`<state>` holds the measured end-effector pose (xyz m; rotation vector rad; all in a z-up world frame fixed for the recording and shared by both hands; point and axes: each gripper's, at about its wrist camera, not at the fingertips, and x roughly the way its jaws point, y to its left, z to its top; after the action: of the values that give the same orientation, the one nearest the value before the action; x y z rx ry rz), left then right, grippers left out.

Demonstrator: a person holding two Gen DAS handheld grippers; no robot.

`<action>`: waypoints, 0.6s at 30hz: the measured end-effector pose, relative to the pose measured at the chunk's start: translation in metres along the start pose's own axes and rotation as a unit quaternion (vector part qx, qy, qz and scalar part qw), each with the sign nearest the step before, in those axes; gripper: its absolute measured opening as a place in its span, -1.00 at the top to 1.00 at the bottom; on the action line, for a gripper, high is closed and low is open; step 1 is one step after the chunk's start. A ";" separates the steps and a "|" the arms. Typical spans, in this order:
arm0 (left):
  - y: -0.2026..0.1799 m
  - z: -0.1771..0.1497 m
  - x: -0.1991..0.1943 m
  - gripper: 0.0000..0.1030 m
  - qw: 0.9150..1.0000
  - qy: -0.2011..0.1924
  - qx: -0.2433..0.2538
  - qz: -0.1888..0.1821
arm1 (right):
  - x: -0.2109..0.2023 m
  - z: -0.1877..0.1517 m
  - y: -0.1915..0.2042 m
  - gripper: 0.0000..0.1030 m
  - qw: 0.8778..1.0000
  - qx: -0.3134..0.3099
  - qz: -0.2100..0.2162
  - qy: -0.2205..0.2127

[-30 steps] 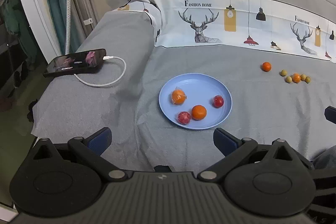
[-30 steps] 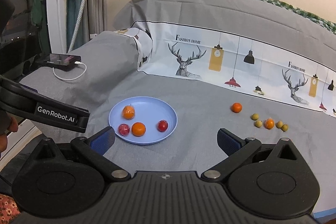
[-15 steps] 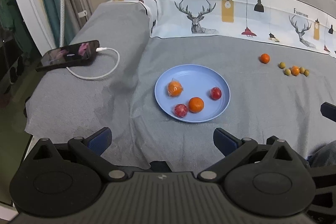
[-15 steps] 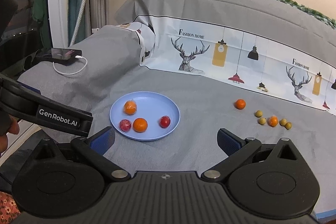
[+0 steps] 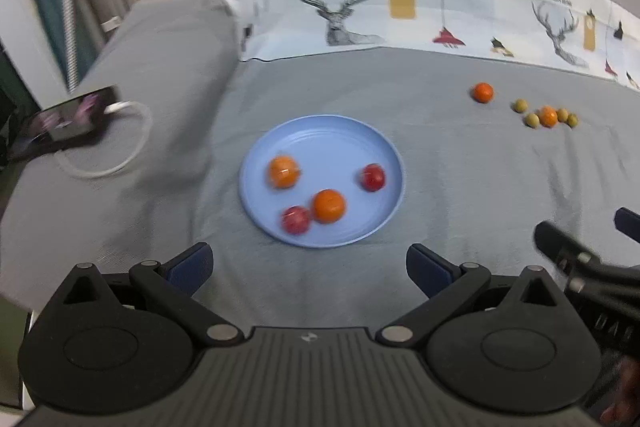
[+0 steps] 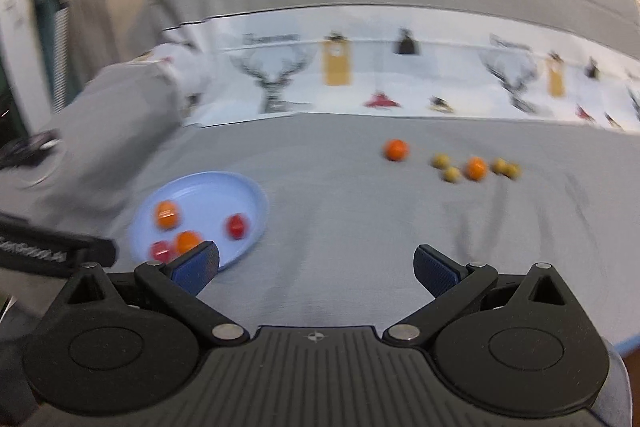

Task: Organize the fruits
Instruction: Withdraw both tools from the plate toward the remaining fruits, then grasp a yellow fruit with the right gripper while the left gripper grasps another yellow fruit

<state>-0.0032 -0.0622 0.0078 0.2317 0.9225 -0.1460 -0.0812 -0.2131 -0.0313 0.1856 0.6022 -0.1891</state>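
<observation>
1. While both views are smeared by blur, we can make out a round, pale blue plate [image 5: 384, 147] with a raised rim, smooth and matte, lying flat on the grey bedspread [image 5: 440, 227].
2. On it we see four small round fruits, apart from one another except the nearest pair: an orange one with a glossy, wrapped look [image 5: 284, 171] at the left, a plain orange one [image 5: 329, 205] touching or just beside a red one [image 5: 296, 219], and a second red one [image 5: 373, 177] at the right.
3. Well apart from the plate, farther right on the bed, we see a lone orange fruit [image 5: 483, 92] and a tight cluster: four small yellow-green fruits [image 5: 532, 120] around another orange fruit [image 5: 548, 116].
4. Our left tongs [image 5: 309, 264] are spread wide with nothing between the blue pads, just short of the plate's near rim.
5. Our right tongs [image 6: 316, 267] are likewise spread and hold nothing; their left pad overlaps the plate's edge in the right wrist view.
6. A printed band with deer and lamps [image 5: 344, 15] crosses the bedding behind, and a phone [image 5: 64, 121] with a looped white cable [image 5: 132, 155] lies at the left.
</observation>
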 end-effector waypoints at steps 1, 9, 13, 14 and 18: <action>-0.008 0.004 0.005 -0.99 1.000 0.001 0.007 -0.001 | 0.005 -0.001 -0.008 -0.99 1.000 0.008 -0.008 -0.001; -0.057 0.043 0.055 -1.00 1.000 0.020 0.006 -0.021 | 0.071 0.022 -0.108 -0.99 0.987 0.077 -0.134 -0.044; -0.093 0.067 0.082 -1.00 0.999 0.023 0.007 -0.032 | 0.130 0.041 -0.172 -0.99 0.971 0.102 -0.209 -0.058; -0.104 0.073 0.090 -1.00 0.999 0.024 0.011 -0.035 | 0.150 0.045 -0.191 -0.99 0.967 0.109 -0.223 -0.055; -0.150 0.098 0.124 -1.00 0.998 0.031 0.020 -0.052 | 0.211 0.052 -0.241 -0.99 0.970 0.106 -0.218 -0.022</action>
<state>0.1124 -0.2351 -0.0548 0.2260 0.9954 -0.2555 0.0625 -0.4839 -0.1390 0.2533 0.5718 -0.6847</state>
